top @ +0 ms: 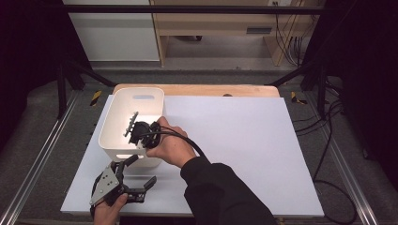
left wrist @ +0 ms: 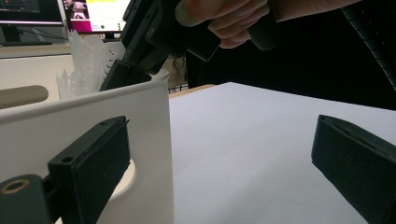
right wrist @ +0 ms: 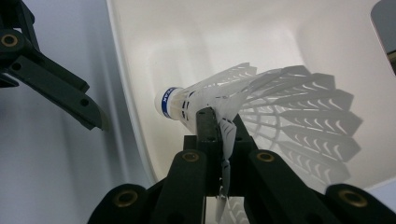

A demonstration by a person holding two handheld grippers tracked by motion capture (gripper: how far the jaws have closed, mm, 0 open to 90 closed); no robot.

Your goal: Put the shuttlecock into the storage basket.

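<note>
Right gripper view: shuttlecock (right wrist: 243,100), blue band lettering seemingly "…EAK".

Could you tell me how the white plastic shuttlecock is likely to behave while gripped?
The white plastic shuttlecock probably weighs very little. Its thin slotted skirt, pinched by the right gripper, looks flexible and may crumple. Released, it would likely drop into the white plastic bin.

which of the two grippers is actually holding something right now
The right gripper, reaching into the white bin: its jaws are pinched on a white shuttlecock. The left gripper sits open beside the bin, empty.
</note>
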